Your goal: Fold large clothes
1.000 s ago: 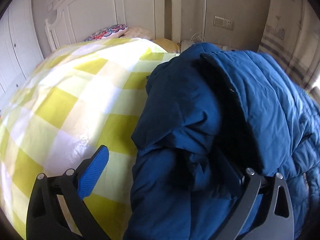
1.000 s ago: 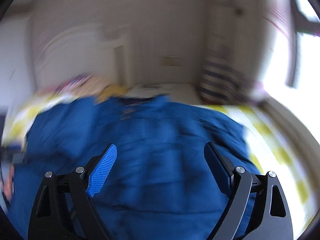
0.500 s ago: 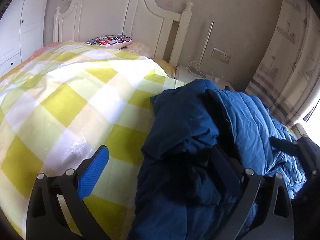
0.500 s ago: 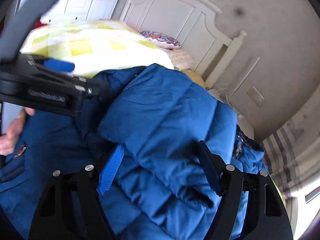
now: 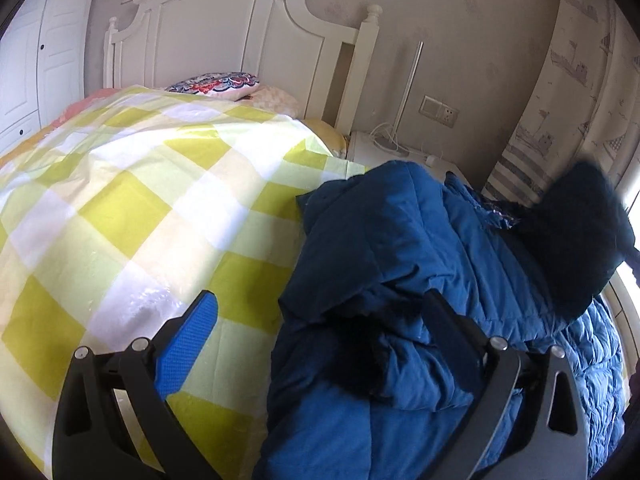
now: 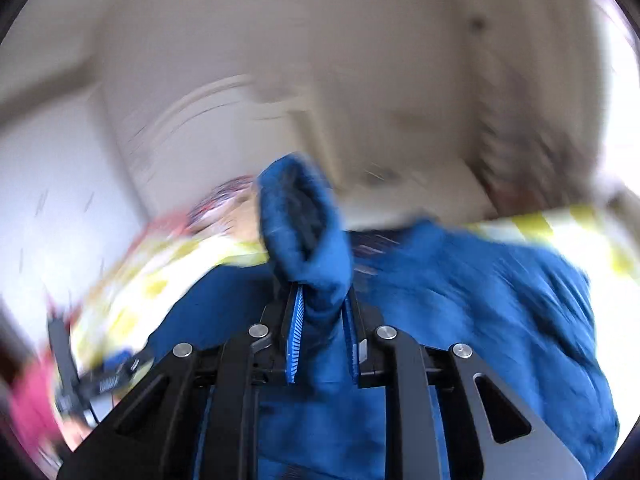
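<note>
jacket: blue padded jacket (image 5: 460,280) lies bunched on the checked cover (image 5: 140,200) of the bed, partly between the left jaws and out past their right side.
change: half a second ago the right jaws stood wide around a thick fold; they have just been closing, and now a narrow tuft of the jacket stands up between them. The right view is now smeared by motion.
meaning: the right side seems to have its hold, so the next step is likely a lift or drag of that part to lay a fold; the jacket is not yet folded flat.
right gripper (image 6: 322,334): jaws nearly together, pads pinching the blue fabric, which bulges out just beyond the tips.
left gripper (image 5: 320,344): jaws wide apart; the blue left pad (image 5: 186,346) is over bare cover, apart from the jacket; the right finger (image 5: 460,344) lies against the bunched fabric. No pinch here.
left view: barely changed from half a second ago.
</note>
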Demonstrator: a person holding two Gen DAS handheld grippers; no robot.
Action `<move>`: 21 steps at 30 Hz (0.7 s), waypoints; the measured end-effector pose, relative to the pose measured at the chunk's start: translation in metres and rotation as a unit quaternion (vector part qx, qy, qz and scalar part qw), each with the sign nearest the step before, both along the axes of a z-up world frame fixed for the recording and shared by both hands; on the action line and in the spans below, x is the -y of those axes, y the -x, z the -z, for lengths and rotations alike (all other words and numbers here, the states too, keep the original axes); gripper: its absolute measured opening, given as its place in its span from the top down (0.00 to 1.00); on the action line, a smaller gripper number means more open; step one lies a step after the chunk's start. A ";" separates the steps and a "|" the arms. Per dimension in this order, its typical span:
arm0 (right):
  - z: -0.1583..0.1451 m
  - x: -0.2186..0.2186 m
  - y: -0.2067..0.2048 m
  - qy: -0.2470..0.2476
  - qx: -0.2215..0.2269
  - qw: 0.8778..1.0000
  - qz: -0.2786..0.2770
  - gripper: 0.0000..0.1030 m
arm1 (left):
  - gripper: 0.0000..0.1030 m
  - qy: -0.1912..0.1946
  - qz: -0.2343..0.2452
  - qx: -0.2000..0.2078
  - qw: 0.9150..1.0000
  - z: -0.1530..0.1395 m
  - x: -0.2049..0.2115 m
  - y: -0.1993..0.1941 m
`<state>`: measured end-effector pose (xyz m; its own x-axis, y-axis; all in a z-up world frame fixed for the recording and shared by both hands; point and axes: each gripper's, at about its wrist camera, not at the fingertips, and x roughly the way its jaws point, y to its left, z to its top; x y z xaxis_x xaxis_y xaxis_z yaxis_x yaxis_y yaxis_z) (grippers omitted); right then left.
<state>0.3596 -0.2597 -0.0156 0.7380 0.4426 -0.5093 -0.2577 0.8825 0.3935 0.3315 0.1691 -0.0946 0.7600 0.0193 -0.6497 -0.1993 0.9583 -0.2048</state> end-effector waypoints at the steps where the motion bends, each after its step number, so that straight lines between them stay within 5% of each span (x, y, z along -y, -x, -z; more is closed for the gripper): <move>1: 0.014 0.024 -0.010 -0.009 -0.047 0.998 0.031 0.53 | 0.02 -0.001 0.001 -0.003 1.000 0.000 0.000 -0.001; 3: 0.043 0.065 -0.012 -0.044 -0.114 0.989 0.088 0.24 | 0.02 -0.001 0.000 -0.003 1.000 0.001 0.000 -0.001; 7: 0.067 0.091 0.000 -0.108 -0.116 0.984 0.084 0.23 | 0.02 0.001 -0.001 -0.010 1.000 0.003 -0.002 -0.003; 15: 0.063 0.062 -0.034 -0.070 -0.150 0.985 0.053 0.28 | 0.02 0.001 0.000 -0.015 1.000 0.005 -0.002 -0.004; 17: 0.068 0.054 -0.043 -0.057 -0.154 0.985 0.053 0.39 | 0.02 0.004 -0.001 -0.016 1.000 0.006 -0.003 -0.004; 19: 0.064 0.053 -0.038 -0.057 -0.132 0.988 0.051 0.68 | 0.02 0.009 -0.003 -0.016 1.000 0.006 -0.004 -0.003; 21: 0.050 0.052 -0.021 -0.056 -0.084 0.994 0.049 0.73 | 0.02 0.010 -0.005 -0.017 1.000 0.007 -0.005 -0.002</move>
<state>0.3808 -0.3118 -0.0653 0.6899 0.4333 -0.5799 -0.0946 0.8482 0.5212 0.3338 0.1738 -0.1017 0.7368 0.0122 -0.6760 -0.2153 0.9520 -0.2175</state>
